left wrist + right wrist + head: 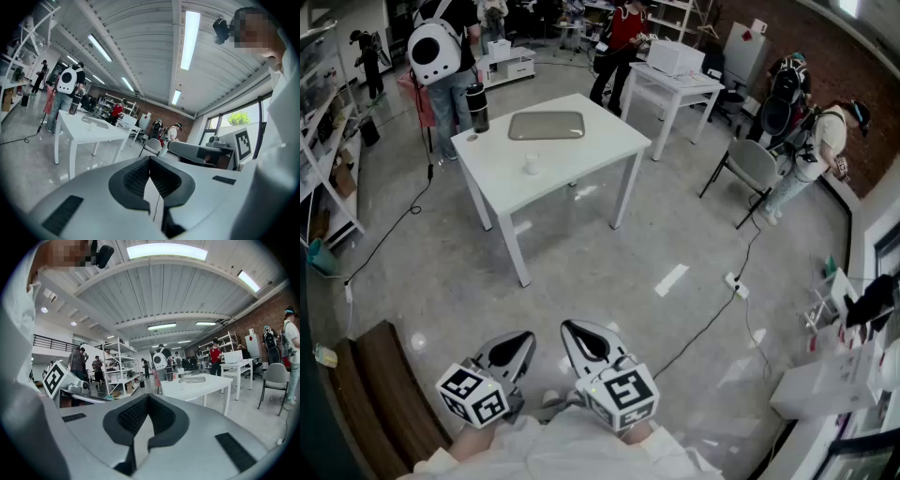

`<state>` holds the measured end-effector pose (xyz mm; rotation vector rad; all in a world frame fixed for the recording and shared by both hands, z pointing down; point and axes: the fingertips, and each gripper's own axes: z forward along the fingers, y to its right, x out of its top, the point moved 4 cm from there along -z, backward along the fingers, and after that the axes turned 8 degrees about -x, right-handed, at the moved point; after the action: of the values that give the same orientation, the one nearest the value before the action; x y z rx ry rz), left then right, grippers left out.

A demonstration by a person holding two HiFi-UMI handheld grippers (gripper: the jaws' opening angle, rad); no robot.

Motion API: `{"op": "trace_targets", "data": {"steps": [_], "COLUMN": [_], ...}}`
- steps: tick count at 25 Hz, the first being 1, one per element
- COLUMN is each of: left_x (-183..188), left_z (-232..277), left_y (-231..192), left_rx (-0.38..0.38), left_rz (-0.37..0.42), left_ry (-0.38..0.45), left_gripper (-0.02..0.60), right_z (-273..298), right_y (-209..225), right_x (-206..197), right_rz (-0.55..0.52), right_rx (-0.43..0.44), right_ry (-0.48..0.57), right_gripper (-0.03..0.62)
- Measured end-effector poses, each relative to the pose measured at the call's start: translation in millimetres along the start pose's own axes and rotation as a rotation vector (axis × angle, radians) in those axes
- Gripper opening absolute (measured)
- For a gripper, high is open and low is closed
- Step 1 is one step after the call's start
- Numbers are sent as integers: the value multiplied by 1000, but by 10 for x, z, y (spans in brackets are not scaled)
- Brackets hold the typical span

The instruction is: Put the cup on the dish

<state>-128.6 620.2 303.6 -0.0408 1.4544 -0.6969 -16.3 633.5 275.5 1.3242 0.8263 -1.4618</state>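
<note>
Item 1, bottom centre of the head view: left gripper (514, 352) and right gripper (589, 345), side by side just in front of the person's body, noses pointing forward. Each gripper view shows its ribbed pads pressed together with nothing between them; most likely they are carried closed and tucked in because there is no work within reach yet. Item 2, lower left: brown bench (389, 394) along the wall. Item 3, middle of the frame: bare grey floor crossed by a black cable (712, 314), separating the grippers from the work surface. Item 4, upper centre: white table (581, 159), well apart from both grippers. On it, nearest edge first: 1 small white cup (532, 165), upright on bare tabletop; beyond it and not touching, 1 flat grey dish (546, 125); at the table's upper-left corner, 1 dark bottle (477, 106). Item 5, top of frame: 1 person with a white backpack (436, 52) standing behind the table.
</note>
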Motion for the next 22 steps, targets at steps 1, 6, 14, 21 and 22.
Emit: {"op": "trace_targets", "data": {"steps": [1,6,14,21,22], "left_x": [-12,-26,8,-51,-49], "left_z": [14,90,182,384,408], "left_y": [3,26,21,87,87], "left_rx": [-4,-4,-9,-22,-18], "left_rz": [4,22,9,5,6], "left_ry": [-3,-7,-5,-26,-26], "left_gripper": [9,9,9,9,9], "right_z": [0,21,55,15,19], "right_y": [32,159,139,339,365], "right_x": [-7,-5,-31,-98,-103], "right_rz": [1,13,21,61,60], "right_rx": [-10,-31,5,33,39], "right_ry": [-6,-15,-38,-57,-60], "right_gripper": [12,13,13,15,15]}}
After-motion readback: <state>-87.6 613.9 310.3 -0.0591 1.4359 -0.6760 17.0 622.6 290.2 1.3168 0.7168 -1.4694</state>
